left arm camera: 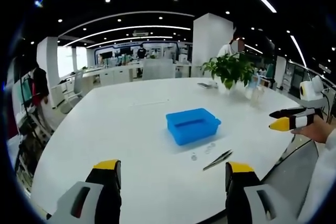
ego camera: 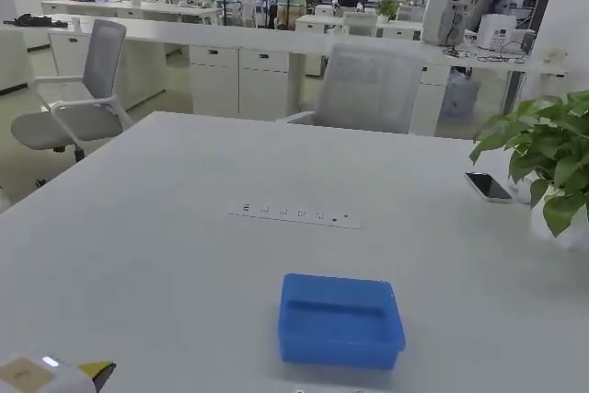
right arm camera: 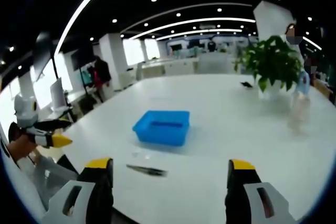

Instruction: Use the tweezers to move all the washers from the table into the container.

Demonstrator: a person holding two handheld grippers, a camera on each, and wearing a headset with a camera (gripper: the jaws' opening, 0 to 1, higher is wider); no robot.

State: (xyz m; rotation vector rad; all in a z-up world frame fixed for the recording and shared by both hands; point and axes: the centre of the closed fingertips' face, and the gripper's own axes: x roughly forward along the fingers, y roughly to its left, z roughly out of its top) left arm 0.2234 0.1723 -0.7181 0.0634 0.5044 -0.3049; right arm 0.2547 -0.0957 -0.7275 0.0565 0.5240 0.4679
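1. A blue container point(ego camera: 340, 319) sits open side up on a white desk point(ego camera: 138, 227), close to the near edge.
2. Tweezers point(left arm camera: 218, 159) lie flat on the desk just in front of the container, apart from both grippers.
3. Small washers point(left arm camera: 193, 157) lie on the desk between the tweezers and the container — too tiny to count with certainty.
4. The left gripper point(left arm camera: 173, 167) hovers at the desk's near edge, jaws spread wide and holding nothing.
5. The right gripper point(right arm camera: 170, 165) hangs alongside — jaws equally wide apart, empty.
6. A potted plant point(ego camera: 552, 154) and a phone point(ego camera: 488, 187) rest near the desk's far right side.
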